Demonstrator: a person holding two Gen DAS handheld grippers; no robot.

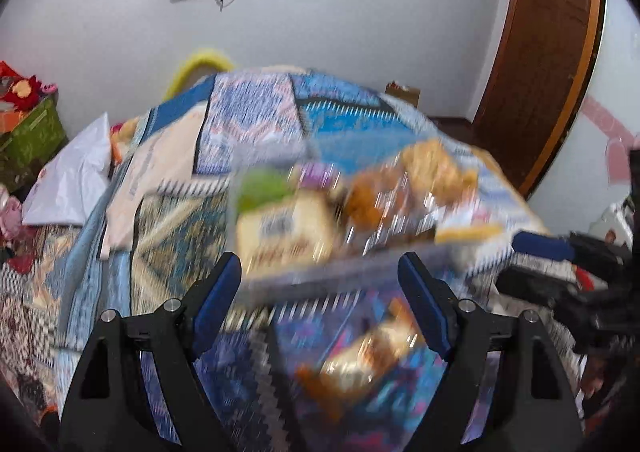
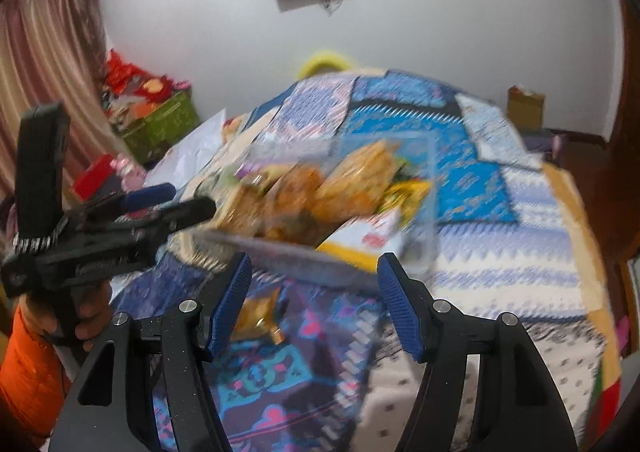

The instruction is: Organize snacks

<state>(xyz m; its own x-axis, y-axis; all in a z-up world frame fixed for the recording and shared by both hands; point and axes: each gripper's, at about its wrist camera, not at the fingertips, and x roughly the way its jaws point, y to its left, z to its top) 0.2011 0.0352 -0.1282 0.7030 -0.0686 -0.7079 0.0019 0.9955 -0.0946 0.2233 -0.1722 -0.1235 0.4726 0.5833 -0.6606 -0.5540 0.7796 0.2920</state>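
A loose snack pack (image 1: 372, 352) lies on the patterned quilt (image 1: 256, 112) just ahead of the left gripper (image 1: 320, 292), below and slightly right of the gap between its blue pads, its long axis slanting from lower left to upper right. In the right wrist view the same pack (image 2: 262, 316) sits just inside the left pad of the right gripper (image 2: 314, 294), so both are close; which is nearer is hard to judge through the blur. Both grippers stand open with nothing between the pads, the left the wider. Beyond both, farther along the pointing line, stands a clear bin (image 2: 424, 188), its near rim running crosswise just past the fingertips. It holds a heap of snacks: a tan box (image 1: 284, 232), orange-brown packs (image 1: 368, 200), a yellow-edged packet (image 2: 360, 240) and something green (image 1: 260, 188), details smeared. My guess is the loose pack goes into the bin next, a short forward lift over the rim.
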